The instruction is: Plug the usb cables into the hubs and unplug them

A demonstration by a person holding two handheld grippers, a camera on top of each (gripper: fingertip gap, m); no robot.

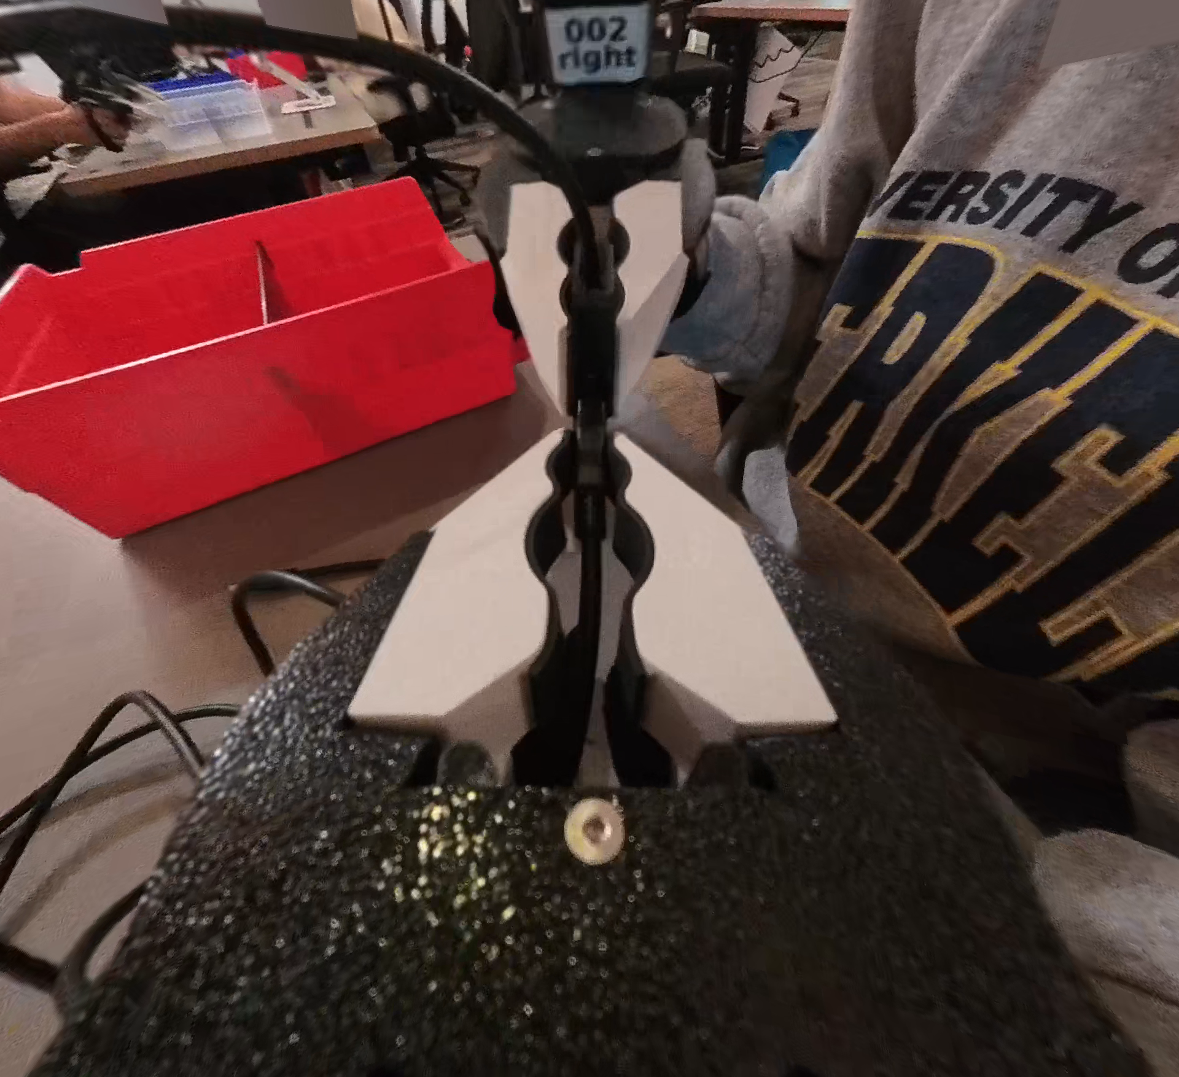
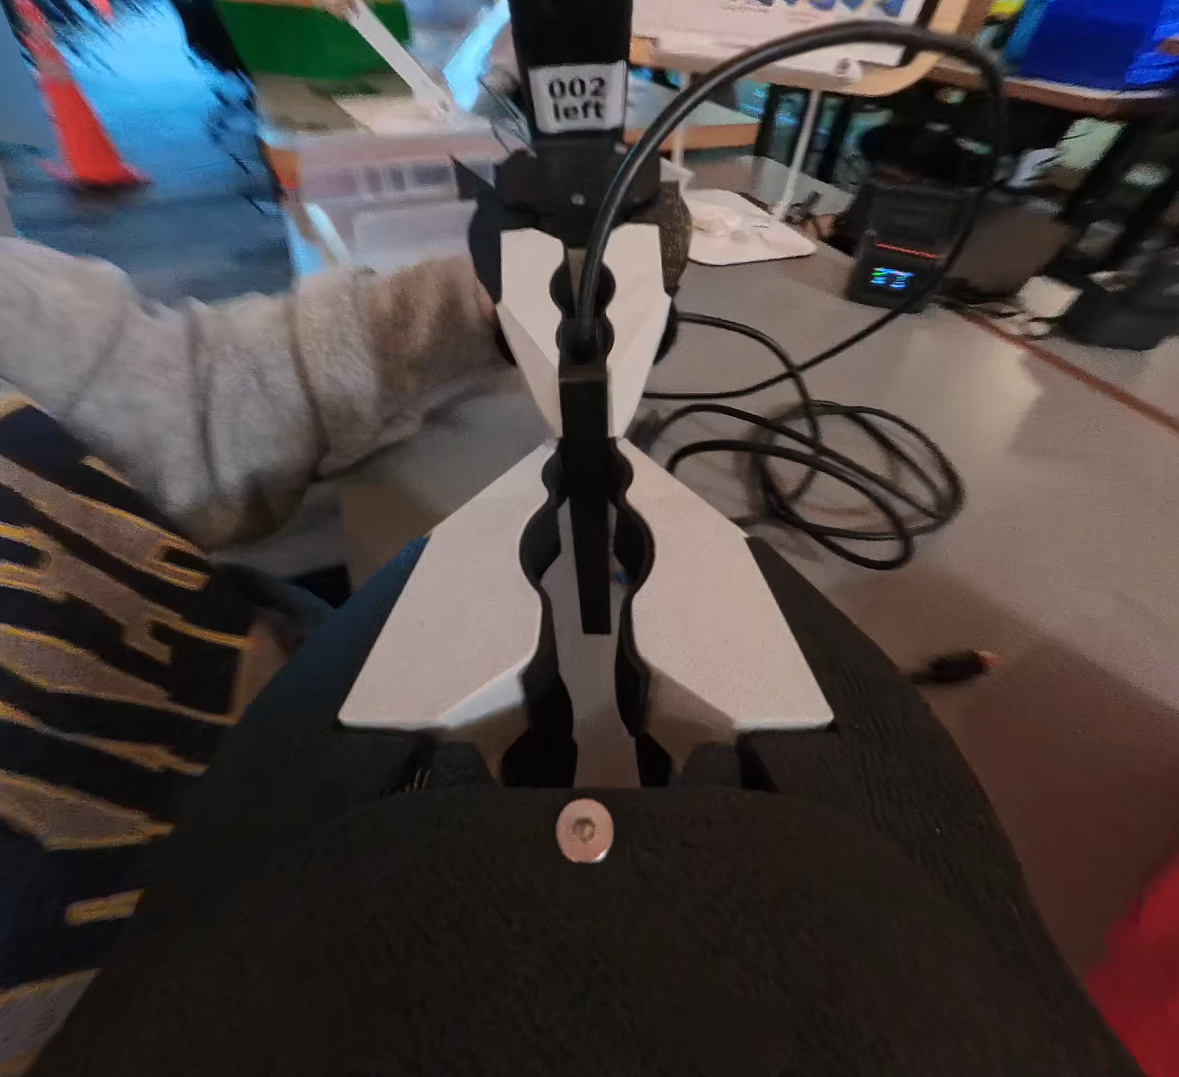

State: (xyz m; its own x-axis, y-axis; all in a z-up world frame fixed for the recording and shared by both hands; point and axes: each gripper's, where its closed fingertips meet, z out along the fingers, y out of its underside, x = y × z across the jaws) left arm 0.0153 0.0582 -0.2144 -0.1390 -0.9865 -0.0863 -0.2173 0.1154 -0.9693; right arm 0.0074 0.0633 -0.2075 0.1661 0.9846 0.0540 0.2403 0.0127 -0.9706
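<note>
My two grippers meet tip to tip above the tabletop (image 2: 1052, 472), each facing the other. My left gripper (image 1: 590, 453) is clenched on a black plug (image 1: 590, 440) whose cable (image 1: 593, 600) runs back between its fingers. My right gripper (image 2: 587, 459) is clenched on a slim black hub (image 2: 587, 472), held edge-on, its near end lying between my fingers. In the left view the right gripper (image 1: 590, 383) shows beyond the plug, with the hub's cord (image 1: 446, 70) arching up and away to the left. In the right view the same cord (image 2: 797, 38) loops up and right, then drops toward a small black device (image 2: 893, 274) with a lit screen. I cannot tell whether the plug is seated in the hub; the joint is hidden by the fingertips.

A red bin (image 1: 255, 357) with a divider stands on the far left in the left view, close beside the grippers. Black coiled cables (image 2: 829, 472) lie on the tabletop to the right in the right view, near the hub. A small dark plug (image 2: 950, 667) with a red tip lies nearer on the right. My grey sweatshirt (image 1: 957, 408) crowds one side of both views.
</note>
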